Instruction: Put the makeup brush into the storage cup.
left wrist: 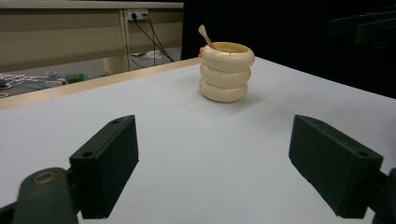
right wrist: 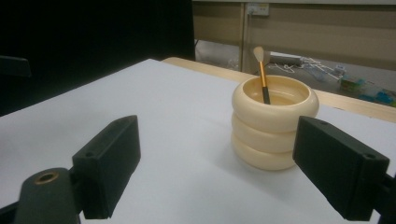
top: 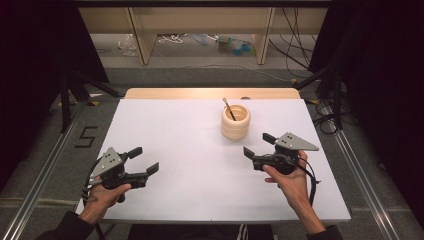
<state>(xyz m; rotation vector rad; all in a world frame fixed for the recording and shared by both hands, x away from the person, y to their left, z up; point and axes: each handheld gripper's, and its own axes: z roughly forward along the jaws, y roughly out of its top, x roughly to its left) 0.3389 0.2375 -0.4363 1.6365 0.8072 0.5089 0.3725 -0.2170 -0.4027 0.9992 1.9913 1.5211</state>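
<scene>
1. Counted: one cream ribbed holder [top: 235,122], one brush [top: 229,108] standing in it, two tongs, one white counter [top: 190,150].
2. The holder sits toward the far edge of the counter, right of its middle. It looks like three stacked rings, upright.
3. The right tongs [top: 259,145] lie nearer the person than the holder and just to its right, close but apart from it. In the right gripper view the holder [right wrist: 274,120] stands just beyond the spread jaws, toward the right one.
4. The left tongs [top: 144,160] lie well apart from the holder, nearer the person and far to its left; the holder [left wrist: 226,71] shows distant in the left gripper view.
5. Both tongs are spread wide and hold nothing.
6. The brush [right wrist: 262,74] has its long axis nearly upright, leaning away from the person and slightly left of the holder's middle; the pale tip, probably bristles, points up and the dark end rests inside.
</scene>
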